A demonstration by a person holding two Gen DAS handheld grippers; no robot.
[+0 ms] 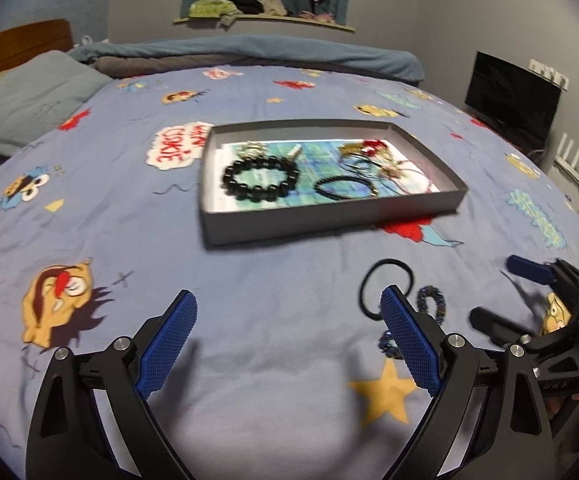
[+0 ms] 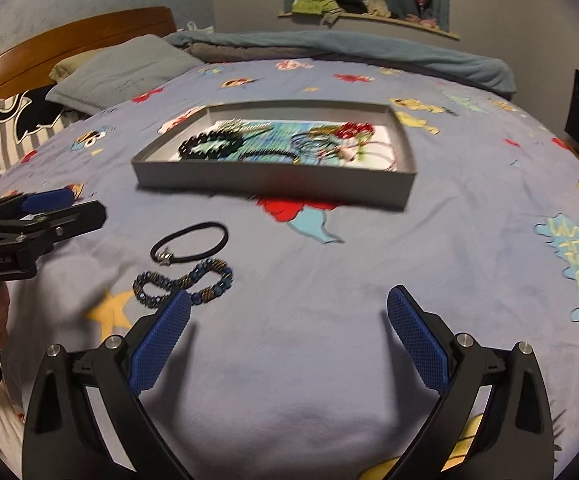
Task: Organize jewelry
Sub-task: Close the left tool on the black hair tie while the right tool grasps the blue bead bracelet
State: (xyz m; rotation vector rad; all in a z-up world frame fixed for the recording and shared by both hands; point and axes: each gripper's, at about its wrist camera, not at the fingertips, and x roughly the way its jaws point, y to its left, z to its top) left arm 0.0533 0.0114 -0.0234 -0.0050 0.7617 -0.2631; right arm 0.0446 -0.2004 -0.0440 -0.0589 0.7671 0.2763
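A shallow grey box (image 1: 329, 222) (image 2: 273, 184) lies on the bed, holding a black bead bracelet (image 1: 260, 180) (image 2: 209, 145), a black cord bracelet (image 1: 343, 187) and tangled red and gold pieces (image 1: 373, 152) (image 2: 341, 140). On the sheet in front of the box lie a black hair tie (image 1: 385, 286) (image 2: 189, 242) and a blue-bronze beaded bracelet (image 1: 431, 304) (image 2: 185, 282). My left gripper (image 1: 289, 320) is open and empty; its right finger partly hides both loose pieces. My right gripper (image 2: 289, 316) is open and empty, to the right of them.
The blue cartoon-print bedsheet (image 1: 249, 360) covers the bed. Pillows (image 1: 29, 96) and a wooden headboard (image 2: 69, 36) are at the far left, a folded blanket (image 1: 249, 50) at the back. A black monitor (image 1: 511, 96) stands off the bed's right side.
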